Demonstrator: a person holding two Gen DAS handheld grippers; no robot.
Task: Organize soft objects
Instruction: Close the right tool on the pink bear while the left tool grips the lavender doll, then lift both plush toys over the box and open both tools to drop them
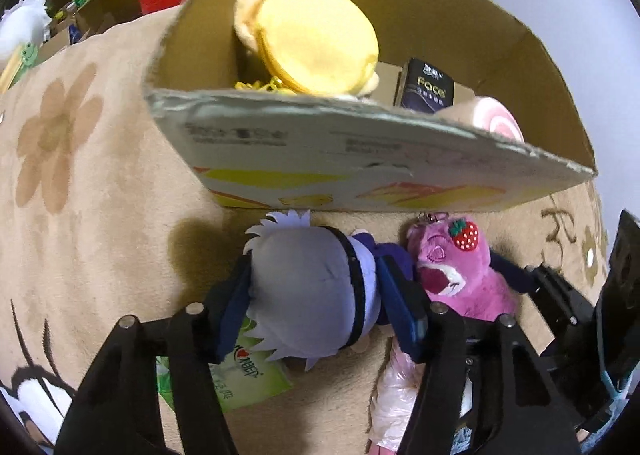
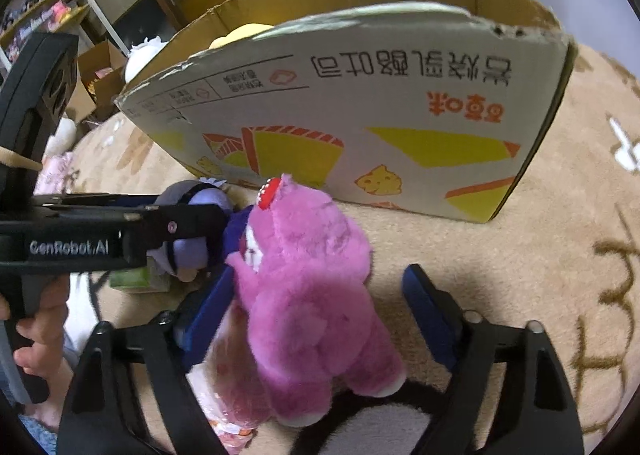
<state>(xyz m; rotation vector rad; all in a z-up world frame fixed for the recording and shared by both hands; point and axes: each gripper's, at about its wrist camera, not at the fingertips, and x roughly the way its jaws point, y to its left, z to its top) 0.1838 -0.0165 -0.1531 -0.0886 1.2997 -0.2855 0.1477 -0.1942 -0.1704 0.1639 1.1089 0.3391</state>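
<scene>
grey-haired doll [image 1: 312,287] lies crosswise, head left, clamped by left tool [image 1: 316,295]; right tool [image 2: 320,307] gapes around pink bear [image 2: 308,295].

left tool [image 1: 316,295] | clamps grey-haired doll [image 1: 308,279] | pink bear [image 1: 460,271] apparently touching

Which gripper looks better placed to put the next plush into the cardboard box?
Left, probably: the left gripper already clamps the grey-haired doll near the cardboard box; the right gripper only straddles the pink bear.
</scene>
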